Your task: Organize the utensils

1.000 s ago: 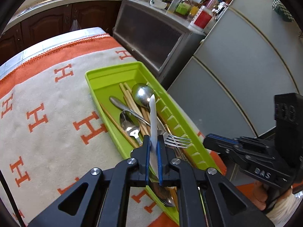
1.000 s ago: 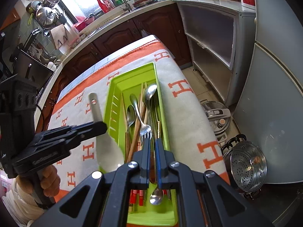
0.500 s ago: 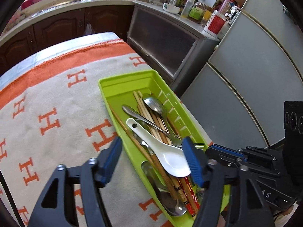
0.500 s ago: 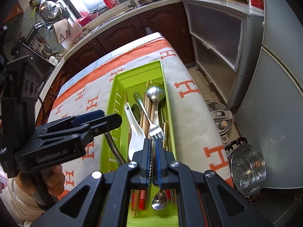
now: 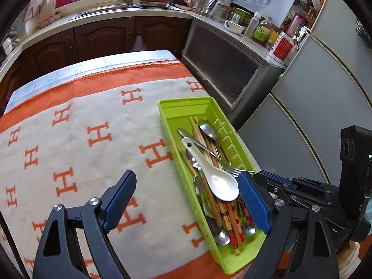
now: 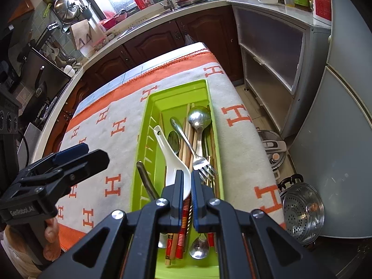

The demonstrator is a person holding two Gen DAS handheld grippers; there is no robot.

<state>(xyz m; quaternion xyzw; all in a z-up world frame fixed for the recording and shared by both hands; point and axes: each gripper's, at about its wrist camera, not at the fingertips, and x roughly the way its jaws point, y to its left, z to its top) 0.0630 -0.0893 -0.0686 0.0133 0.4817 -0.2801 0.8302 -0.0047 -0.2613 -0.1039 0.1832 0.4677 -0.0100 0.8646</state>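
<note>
A lime green utensil tray point(image 5: 172, 108) point(image 6: 176, 94) lies on the blanket-covered table and holds several utensils. A white ceramic spoon point(image 5: 215, 179) point(image 6: 171, 155) lies on top of wooden chopsticks point(image 5: 204, 139), metal spoons point(image 6: 199, 116) and a fork point(image 6: 200, 160). My left gripper point(image 5: 186, 200) is open wide and empty, above the tray's near end. My right gripper point(image 6: 190, 181) is shut with nothing between its pads, just above the tray's near end; it also shows at the right of the left wrist view point(image 5: 290, 183).
The cream and orange H-patterned blanket point(image 5: 93, 139) covers the table. A grey cabinet point(image 5: 223, 60) and fridge point(image 5: 325, 93) stand right of the table. A steamer pot point(image 6: 302, 216) and a cooker point(image 6: 272, 144) sit on the floor. The kitchen counter point(image 5: 116, 14) runs behind.
My left gripper opened and let go of the white spoon, which now lies in the tray. The left gripper then drew back and up. My right gripper stayed shut and pulled back slightly.
</note>
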